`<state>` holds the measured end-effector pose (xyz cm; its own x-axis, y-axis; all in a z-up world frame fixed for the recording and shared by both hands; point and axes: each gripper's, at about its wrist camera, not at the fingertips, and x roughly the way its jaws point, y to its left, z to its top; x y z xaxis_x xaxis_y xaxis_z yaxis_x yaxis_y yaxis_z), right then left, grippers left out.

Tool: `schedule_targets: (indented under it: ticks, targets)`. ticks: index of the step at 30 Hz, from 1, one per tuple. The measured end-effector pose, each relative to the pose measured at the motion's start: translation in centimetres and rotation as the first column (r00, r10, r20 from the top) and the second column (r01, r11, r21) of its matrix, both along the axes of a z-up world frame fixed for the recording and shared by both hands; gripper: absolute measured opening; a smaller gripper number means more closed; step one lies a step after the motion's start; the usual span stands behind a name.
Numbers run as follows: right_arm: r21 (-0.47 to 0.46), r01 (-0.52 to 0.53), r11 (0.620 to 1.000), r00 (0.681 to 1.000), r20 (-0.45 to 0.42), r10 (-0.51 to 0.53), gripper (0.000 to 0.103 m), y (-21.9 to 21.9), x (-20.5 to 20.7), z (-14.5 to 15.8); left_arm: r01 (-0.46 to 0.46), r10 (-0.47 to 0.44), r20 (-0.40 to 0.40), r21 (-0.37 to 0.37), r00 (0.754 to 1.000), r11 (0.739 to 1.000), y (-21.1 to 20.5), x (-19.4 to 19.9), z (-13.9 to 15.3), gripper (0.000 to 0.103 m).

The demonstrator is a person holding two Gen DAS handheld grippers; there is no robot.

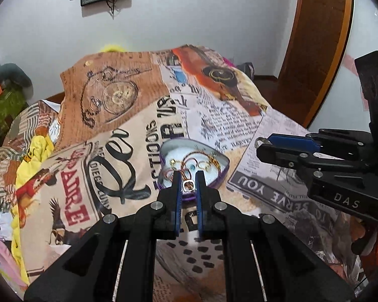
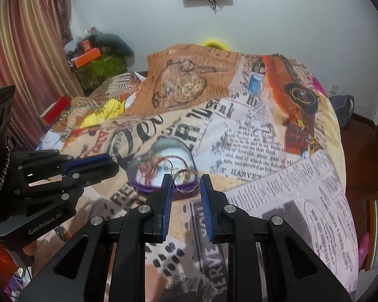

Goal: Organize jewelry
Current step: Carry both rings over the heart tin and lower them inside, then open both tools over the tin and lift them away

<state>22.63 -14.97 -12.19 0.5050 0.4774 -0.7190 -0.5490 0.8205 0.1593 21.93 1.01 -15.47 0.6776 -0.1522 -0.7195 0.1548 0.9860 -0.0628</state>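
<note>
A purple heart-shaped tin (image 1: 220,173) lies open on the printed bedspread and holds several gold and copper chains and earrings (image 1: 196,162). My left gripper (image 1: 189,185) is shut on a small silver square-shaped ring (image 1: 189,185), held just above the tin's near edge. My right gripper (image 2: 186,182) is shut on a wide silver ring (image 2: 186,181), held over the tin (image 2: 143,186) at its right side. The right gripper also shows in the left wrist view (image 1: 260,144), right of the tin. The left gripper shows in the right wrist view (image 2: 108,162).
The bedspread (image 1: 128,115) with newspaper, pocket watch and car prints covers the bed. Yellow cloth (image 2: 108,112) and piled clothes lie at the left. A green box with an orange box (image 2: 98,68) stands by the curtain. A wooden door frame (image 1: 317,50) is at right.
</note>
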Motion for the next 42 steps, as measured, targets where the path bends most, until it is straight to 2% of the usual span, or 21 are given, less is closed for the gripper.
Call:
schedule_targets:
  ticks: [11,16,21,27,32,42]
  targets:
    - [-0.016,-0.016,1.0,1.0,0.008,0.016,0.02,2.1,2.2,-0.2,-0.009,0.01,0.025,-0.028,1.0,1.0,0.8,1.7,0.3,0.009]
    - [-0.031,-0.043,0.999,0.999,-0.016,0.042,0.02,3.1,3.0,-1.2,-0.005,0.004,-0.007,-0.042,1.0,0.999,1.1,2.8,-0.9,0.009]
    - [-0.057,-0.07,0.996,0.997,-0.05,0.067,0.02,3.8,3.7,-2.6,-0.003,-0.002,-0.08,-0.071,0.997,0.997,1.5,3.6,-2.8,0.009]
    - [-0.078,-0.1,0.992,0.993,-0.077,0.094,0.02,4.3,3.9,-3.6,0.003,-0.011,-0.102,-0.075,0.995,0.997,1.5,3.7,-3.7,0.009]
    - [-0.092,-0.114,0.989,0.991,-0.081,0.106,0.02,4.8,3.7,-4.0,0.005,-0.016,-0.111,-0.101,0.994,0.995,1.7,3.7,-3.6,0.009]
    - [-0.117,-0.114,0.987,0.99,-0.101,0.102,0.02,5.1,3.7,-3.9,-0.018,0.007,-0.1,-0.107,0.995,0.994,2.6,3.1,-2.5,0.009]
